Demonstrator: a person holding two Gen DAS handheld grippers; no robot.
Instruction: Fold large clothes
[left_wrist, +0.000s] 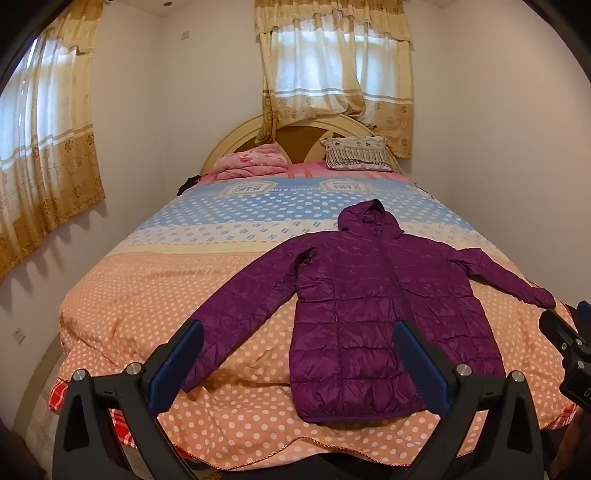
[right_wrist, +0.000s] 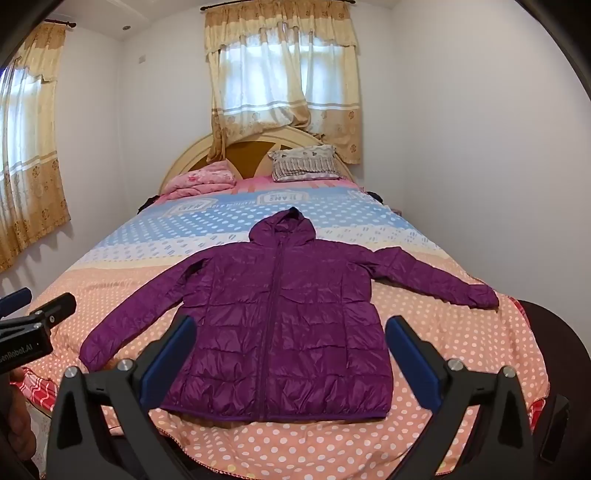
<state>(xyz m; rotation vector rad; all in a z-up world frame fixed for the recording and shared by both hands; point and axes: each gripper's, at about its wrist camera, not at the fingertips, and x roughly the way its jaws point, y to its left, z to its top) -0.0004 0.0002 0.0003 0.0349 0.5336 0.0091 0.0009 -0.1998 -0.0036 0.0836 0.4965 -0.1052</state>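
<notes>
Your purple hooded puffer jacket (right_wrist: 280, 317) lies flat and face up on the near half of the bed (right_wrist: 461, 369), zipper closed, hood pointing toward the headboard, hem close to the foot edge nearest you. Both sleeves are spread outward and angled down toward you, the left sleeve (left_wrist: 236, 310) running to the near left side and the right sleeve (right_wrist: 436, 280) reaching toward the bed's right edge. Nothing looks folded yet, so the task appears to be at its very start: sleeves, sides and length all remain to be folded in. You are holding both tools above the foot of the bed, tilted gently downward toward the jacket, and neither touches the fabric. Your left gripper (left_wrist: 299, 362) has its tongs spread wide, framing the left sleeve's cuff and the jacket's lower left panel, with nothing pinched between them. Your right gripper (right_wrist: 291, 362) is likewise spread wide and empty, centred over the lower body of the jacket. At the far end, well away from the jacket, a folded pink blanket (right_wrist: 203, 181) and a patterned pillow (right_wrist: 304, 162) rest against the headboard.
</notes>
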